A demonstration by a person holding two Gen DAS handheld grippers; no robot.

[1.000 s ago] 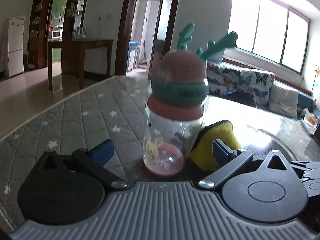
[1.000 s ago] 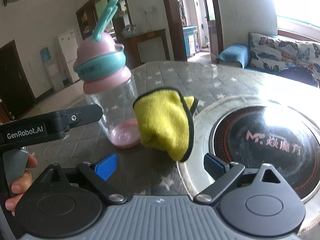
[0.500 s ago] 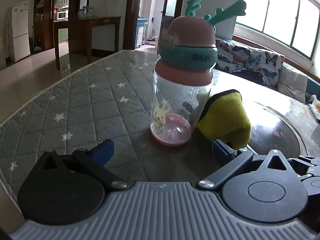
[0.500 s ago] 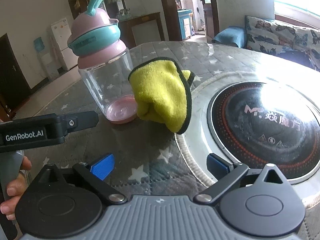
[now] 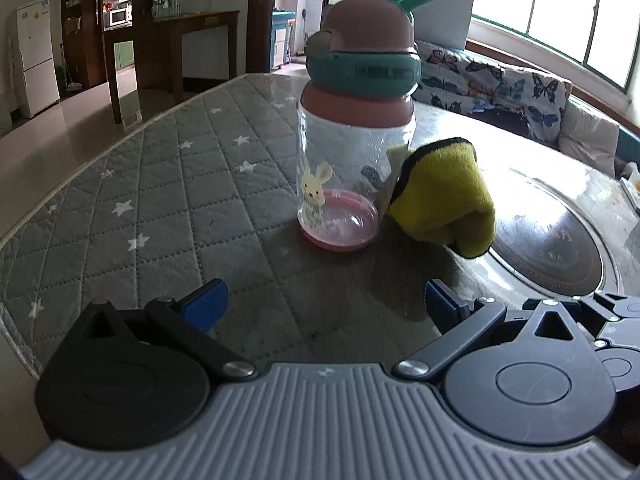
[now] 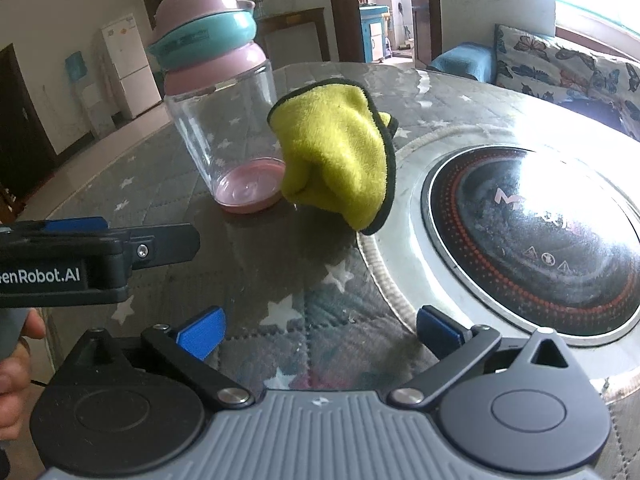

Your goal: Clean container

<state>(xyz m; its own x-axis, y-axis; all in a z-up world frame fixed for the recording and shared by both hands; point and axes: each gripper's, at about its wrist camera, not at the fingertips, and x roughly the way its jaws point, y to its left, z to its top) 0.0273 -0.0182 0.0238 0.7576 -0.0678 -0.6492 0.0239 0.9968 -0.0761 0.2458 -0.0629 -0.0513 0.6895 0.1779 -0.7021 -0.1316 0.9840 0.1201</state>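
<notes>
A clear child's bottle (image 5: 352,160) with a pink base, pink-and-teal lid and teal antlers stands upright on the grey star-quilted tabletop (image 5: 160,184). It also shows in the right wrist view (image 6: 228,128). A yellow cloth (image 5: 444,196) with a black edge lies bunched against its right side, seen too in the right wrist view (image 6: 340,152). My left gripper (image 5: 326,304) is open and empty, a little short of the bottle. My right gripper (image 6: 320,326) is open and empty, short of the cloth. The left gripper's body (image 6: 80,258) shows at the right view's left edge.
A round induction hob (image 6: 532,232) is set into the table to the right of the cloth. The table's curved edge (image 5: 60,192) runs along the left. A butterfly-print sofa (image 5: 500,84) stands beyond the table. A fridge (image 5: 36,56) stands far off.
Both grippers have drawn back and risen a little from the bottle and cloth. The bottle and cloth now stand on the table and have not shifted. Both jaws stay open.
</notes>
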